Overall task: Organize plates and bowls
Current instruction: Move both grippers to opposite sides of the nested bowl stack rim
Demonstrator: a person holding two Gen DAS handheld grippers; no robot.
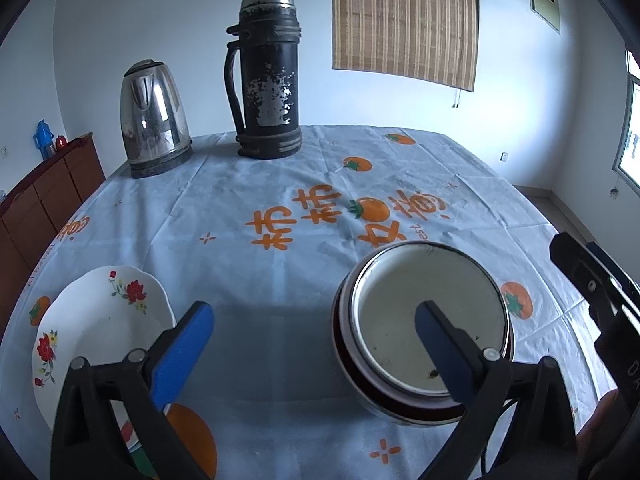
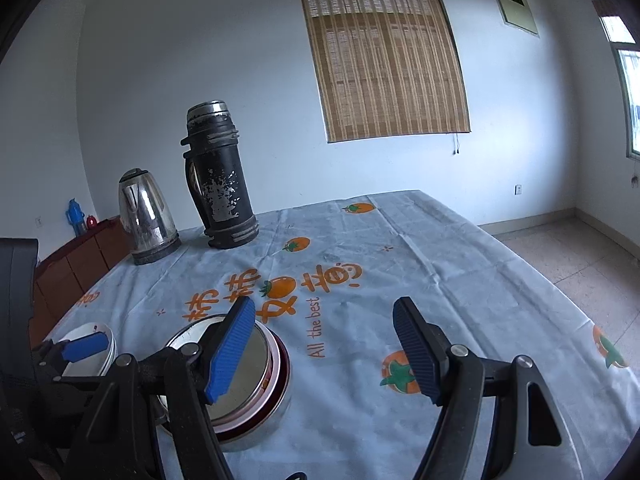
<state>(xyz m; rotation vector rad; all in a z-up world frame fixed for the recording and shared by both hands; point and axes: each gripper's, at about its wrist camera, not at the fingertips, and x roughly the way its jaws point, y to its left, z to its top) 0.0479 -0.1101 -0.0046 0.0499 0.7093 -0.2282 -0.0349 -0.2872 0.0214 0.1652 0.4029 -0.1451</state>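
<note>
A metal bowl with a dark red band (image 1: 424, 328) stands on the tablecloth; it also shows in the right wrist view (image 2: 248, 368). A white plate with red flowers (image 1: 96, 328) lies to its left and shows small in the right wrist view (image 2: 94, 354). My left gripper (image 1: 316, 320) is open and empty, its right finger over the bowl, its left finger by the plate's edge. My right gripper (image 2: 324, 320) is open and empty, its left finger above the bowl. Part of the right gripper shows at the left wrist view's right edge.
A steel electric kettle (image 1: 154, 118) and a tall black thermos (image 1: 268, 76) stand at the table's far left. The table (image 1: 304, 184) has a light blue cloth with orange prints. A wooden cabinet (image 1: 44, 196) stands left of the table.
</note>
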